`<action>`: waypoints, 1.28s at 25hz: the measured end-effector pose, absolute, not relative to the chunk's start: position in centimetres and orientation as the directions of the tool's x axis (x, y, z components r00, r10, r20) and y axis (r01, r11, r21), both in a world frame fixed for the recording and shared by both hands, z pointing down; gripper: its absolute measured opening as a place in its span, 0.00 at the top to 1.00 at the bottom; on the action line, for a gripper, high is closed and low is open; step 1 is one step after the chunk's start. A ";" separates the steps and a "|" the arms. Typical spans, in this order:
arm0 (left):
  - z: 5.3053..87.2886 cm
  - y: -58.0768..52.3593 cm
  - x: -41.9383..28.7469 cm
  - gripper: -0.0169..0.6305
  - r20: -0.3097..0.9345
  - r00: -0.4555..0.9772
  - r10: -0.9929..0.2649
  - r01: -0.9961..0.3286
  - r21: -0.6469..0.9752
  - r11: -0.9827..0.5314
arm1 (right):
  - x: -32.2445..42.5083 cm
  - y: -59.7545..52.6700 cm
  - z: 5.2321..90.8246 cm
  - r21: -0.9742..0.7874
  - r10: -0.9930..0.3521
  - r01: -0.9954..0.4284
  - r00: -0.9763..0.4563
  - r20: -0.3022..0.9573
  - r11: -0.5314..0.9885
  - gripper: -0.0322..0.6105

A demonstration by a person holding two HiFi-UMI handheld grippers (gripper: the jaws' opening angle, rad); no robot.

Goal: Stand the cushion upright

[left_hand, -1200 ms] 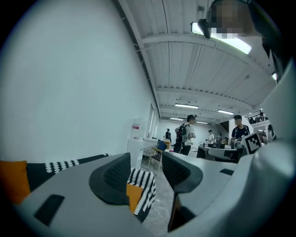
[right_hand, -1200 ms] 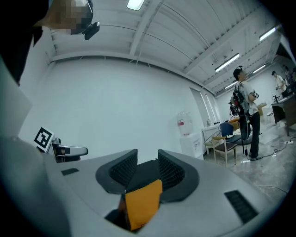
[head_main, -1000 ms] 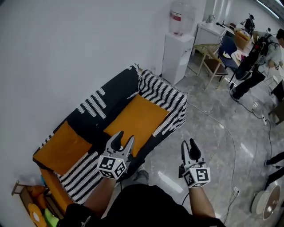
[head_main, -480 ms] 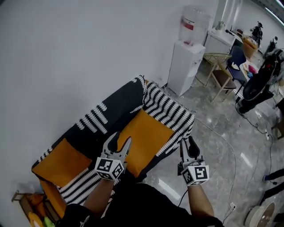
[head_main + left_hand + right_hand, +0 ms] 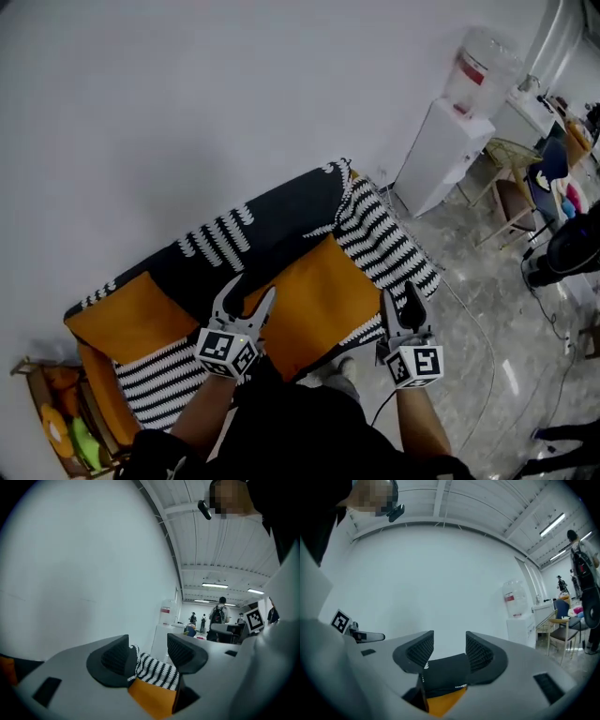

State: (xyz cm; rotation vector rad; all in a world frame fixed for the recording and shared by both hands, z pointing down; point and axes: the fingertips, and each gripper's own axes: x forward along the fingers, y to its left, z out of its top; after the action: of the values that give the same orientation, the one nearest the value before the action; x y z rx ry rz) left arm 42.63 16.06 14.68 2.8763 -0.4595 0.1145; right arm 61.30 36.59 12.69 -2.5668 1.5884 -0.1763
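Both my left gripper and right gripper have just been opening, jaws apart and empty; the orange cushion lies just ahead, between them.

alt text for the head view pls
A person holds the left gripper and right gripper near an orange cushion on a striped sofa against a white wall; both jaws have just been opening, nothing between them.

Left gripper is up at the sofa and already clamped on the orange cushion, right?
No: the left gripper is at the sofa, but its jaws stand apart, just opening, clamping nothing; the orange cushion lies beyond them. The left gripper view shows it.
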 end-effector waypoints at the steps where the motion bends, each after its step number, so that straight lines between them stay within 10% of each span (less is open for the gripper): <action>1: 14.9 15.5 42.6 0.55 0.116 0.940 -0.322 -0.340 0.209 -0.917 | 61.9 35.4 13.0 -0.165 -0.908 -0.893 0.417 0.041 -0.418 0.59; 18: 19.5 11.3 44.0 0.53 0.239 0.640 -0.730 -0.767 0.239 -0.595 | 74.6 21.1 17.7 -0.171 -0.979 -0.985 -0.038 0.200 0.003 0.58; 32: 33.6 15.5 39.1 0.51 0.531 0.412 -0.740 -0.911 0.227 -0.344 | 73.9 17.3 32.3 -0.232 -0.847 -0.957 -0.264 0.461 0.173 0.53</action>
State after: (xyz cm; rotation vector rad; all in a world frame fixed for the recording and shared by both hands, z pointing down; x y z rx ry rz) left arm 39.10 15.48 33.63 2.1826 -1.4011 0.4626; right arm 73.86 17.35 32.34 -2.0203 2.5679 -0.8221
